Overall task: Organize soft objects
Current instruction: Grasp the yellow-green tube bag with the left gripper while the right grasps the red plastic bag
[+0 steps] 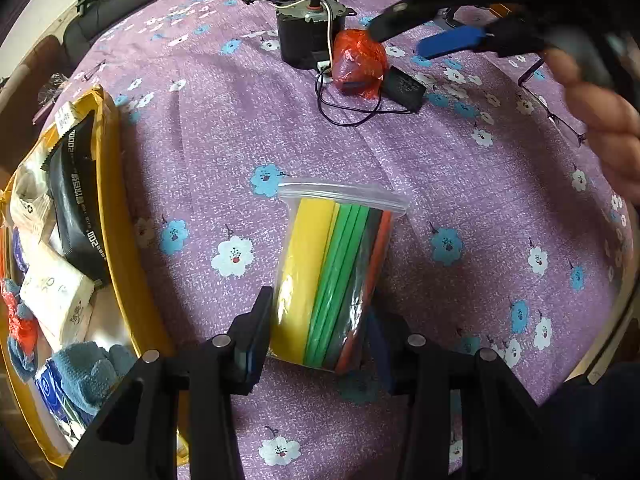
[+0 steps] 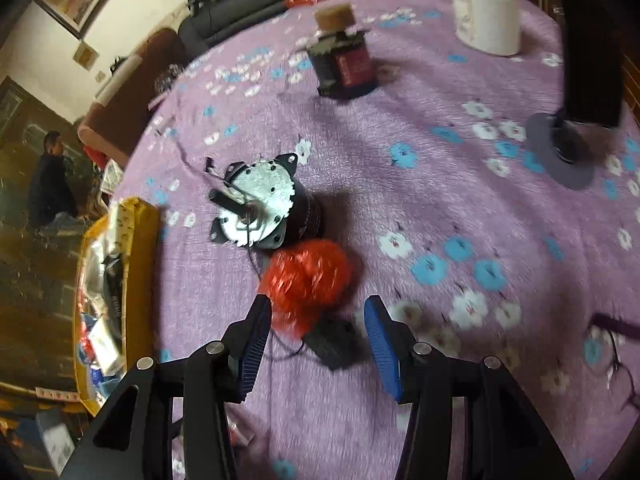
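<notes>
Only the left view shows the zip bag [image 1: 336, 272] clenched by left fingers [image 1: 256, 332] — right fingers [image 2: 380, 332] released.

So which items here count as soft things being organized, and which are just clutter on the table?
Part of the job:
- zip bag of coloured strips, between the left gripper's pads
- red crinkled bag, ahead of the right gripper
- yellow bin with packets and a blue cloth

Lying about:
- motor
- black capacitor
- glasses
- white tub
</notes>
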Demonstrator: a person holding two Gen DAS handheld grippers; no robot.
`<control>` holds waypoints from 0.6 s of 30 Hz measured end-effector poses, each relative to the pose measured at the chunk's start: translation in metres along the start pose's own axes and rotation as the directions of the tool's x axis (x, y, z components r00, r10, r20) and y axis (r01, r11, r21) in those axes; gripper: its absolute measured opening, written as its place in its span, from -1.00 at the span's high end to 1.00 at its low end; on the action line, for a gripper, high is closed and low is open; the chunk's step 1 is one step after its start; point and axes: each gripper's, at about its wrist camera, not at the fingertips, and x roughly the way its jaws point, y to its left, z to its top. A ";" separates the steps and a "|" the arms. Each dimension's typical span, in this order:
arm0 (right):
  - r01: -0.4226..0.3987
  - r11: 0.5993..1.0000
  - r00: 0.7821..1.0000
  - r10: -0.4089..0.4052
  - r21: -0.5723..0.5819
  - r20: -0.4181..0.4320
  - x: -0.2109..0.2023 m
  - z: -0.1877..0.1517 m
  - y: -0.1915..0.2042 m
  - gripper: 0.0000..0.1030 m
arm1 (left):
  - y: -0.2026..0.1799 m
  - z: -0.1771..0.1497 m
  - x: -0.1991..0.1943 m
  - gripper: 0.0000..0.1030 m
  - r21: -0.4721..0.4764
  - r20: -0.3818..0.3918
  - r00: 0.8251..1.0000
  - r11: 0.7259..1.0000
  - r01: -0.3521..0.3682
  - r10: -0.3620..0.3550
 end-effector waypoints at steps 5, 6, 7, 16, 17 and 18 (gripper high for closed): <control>-0.034 0.999 0.999 0.034 -0.005 -0.039 0.020 0.010 0.003 -0.01 | -0.005 -0.001 0.000 0.15 -0.012 0.008 1.000 1.000 -0.008 0.008; -0.041 0.999 0.998 0.041 0.001 -0.043 0.023 0.011 0.003 0.00 | -0.008 -0.002 -0.003 0.15 -0.016 0.009 1.000 1.000 -0.009 0.009; -0.049 0.999 0.998 0.049 0.005 -0.037 0.025 0.011 0.004 0.06 | -0.008 -0.002 -0.003 0.15 -0.019 0.009 1.000 1.000 -0.010 0.010; -0.148 0.989 0.989 0.149 -0.015 0.018 -0.024 -0.018 -0.002 0.38 | 0.001 0.015 0.003 0.15 -0.031 0.024 0.999 0.999 -0.025 0.026; -0.174 0.985 0.985 0.175 -0.016 0.010 -0.033 -0.028 -0.004 0.38 | 0.000 0.016 0.004 0.15 -0.028 0.024 0.999 0.999 -0.028 0.028; -0.187 0.982 0.982 0.187 -0.015 -0.005 -0.039 -0.039 -0.007 0.38 | 0.000 0.017 0.004 0.16 -0.025 0.024 0.999 0.999 -0.028 0.028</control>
